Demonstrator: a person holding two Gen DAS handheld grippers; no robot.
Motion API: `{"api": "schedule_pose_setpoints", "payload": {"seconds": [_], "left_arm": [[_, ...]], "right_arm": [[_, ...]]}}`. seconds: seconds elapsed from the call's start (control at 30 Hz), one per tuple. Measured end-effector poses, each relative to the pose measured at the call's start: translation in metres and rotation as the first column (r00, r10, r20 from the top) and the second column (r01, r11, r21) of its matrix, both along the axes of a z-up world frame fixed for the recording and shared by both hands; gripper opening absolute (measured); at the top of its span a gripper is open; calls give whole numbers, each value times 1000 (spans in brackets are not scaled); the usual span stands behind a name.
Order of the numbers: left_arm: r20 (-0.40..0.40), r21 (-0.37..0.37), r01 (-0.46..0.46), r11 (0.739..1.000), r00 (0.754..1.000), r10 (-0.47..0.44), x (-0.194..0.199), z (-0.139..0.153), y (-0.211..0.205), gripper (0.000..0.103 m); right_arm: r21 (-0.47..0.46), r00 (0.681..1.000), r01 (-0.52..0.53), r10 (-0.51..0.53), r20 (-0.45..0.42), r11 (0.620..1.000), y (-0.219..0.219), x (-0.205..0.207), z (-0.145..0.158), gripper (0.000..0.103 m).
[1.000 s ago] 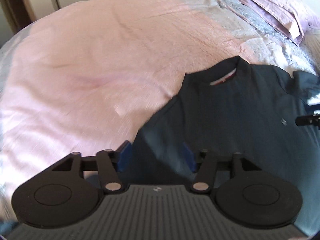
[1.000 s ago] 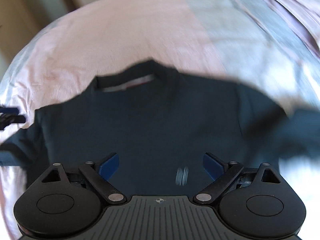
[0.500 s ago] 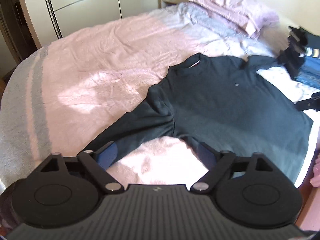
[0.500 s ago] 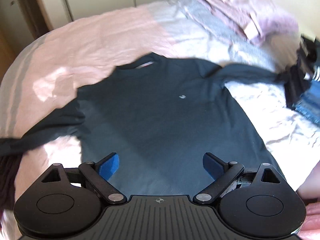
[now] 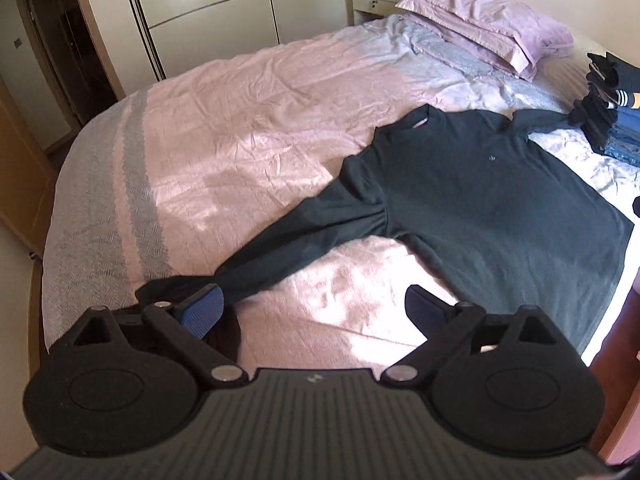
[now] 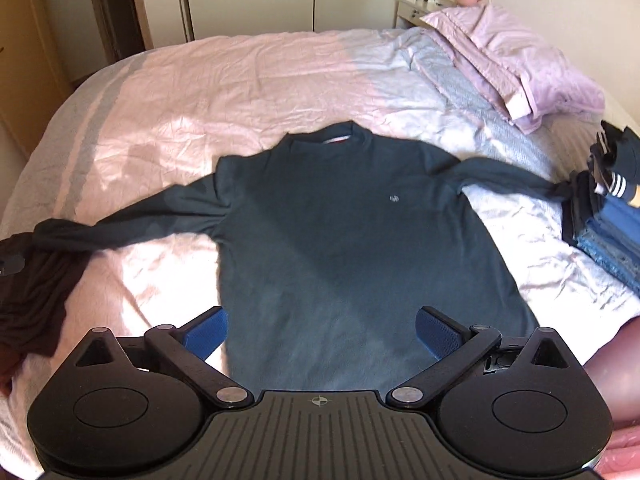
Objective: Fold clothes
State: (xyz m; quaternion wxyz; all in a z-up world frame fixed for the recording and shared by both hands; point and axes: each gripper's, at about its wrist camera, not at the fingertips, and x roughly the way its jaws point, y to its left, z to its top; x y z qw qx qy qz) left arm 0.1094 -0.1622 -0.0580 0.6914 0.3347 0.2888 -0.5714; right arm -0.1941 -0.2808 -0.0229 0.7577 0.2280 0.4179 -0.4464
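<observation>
A dark long-sleeved sweater (image 6: 344, 232) lies flat, front up, on the pink bed, both sleeves spread out; the left wrist view shows this sweater (image 5: 480, 200) from its left side. My left gripper (image 5: 312, 312) is open above the sheet near the left sleeve's cuff (image 5: 240, 276), its left pad close beside the cloth. My right gripper (image 6: 322, 330) is open above the hem of the sweater, nothing between its fingers. The right sleeve (image 6: 512, 184) runs out to a pile of clothes.
A stack of folded dark and blue clothes (image 6: 608, 216) sits at the bed's right edge. Lilac pillows (image 6: 516, 68) lie at the head. A dark brown garment (image 6: 36, 280) hangs at the left edge. Wardrobe doors (image 5: 224, 12) stand beyond the bed.
Both grippers have pulled back and up from close over the sweater, so the whole garment and bed now show. The left gripper's jaws have widened. The sweater lies spread out flat.
</observation>
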Motion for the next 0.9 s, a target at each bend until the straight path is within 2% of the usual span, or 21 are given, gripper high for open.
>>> {"api": "schedule_pose_setpoints", "payload": {"seconds": [0.33, 0.5, 0.67, 0.9], "left_arm": [[68, 77, 11, 997, 998, -16, -24, 1, 6, 96], [67, 93, 23, 995, 997, -29, -28, -2, 9, 96], [50, 101, 67, 993, 996, -72, -27, -7, 7, 96], [46, 56, 159, 986, 986, -162, -6, 2, -3, 96]], "right_arm": [[80, 997, -73, 72, 23, 994, 21, -8, -21, 102], [122, 995, -98, 96, 16, 988, 33, -8, -36, 102], [140, 998, -66, 67, -1, 988, 41, -12, -42, 102], [121, 999, 11, -7, -33, 993, 50, -1, -38, 102]]}}
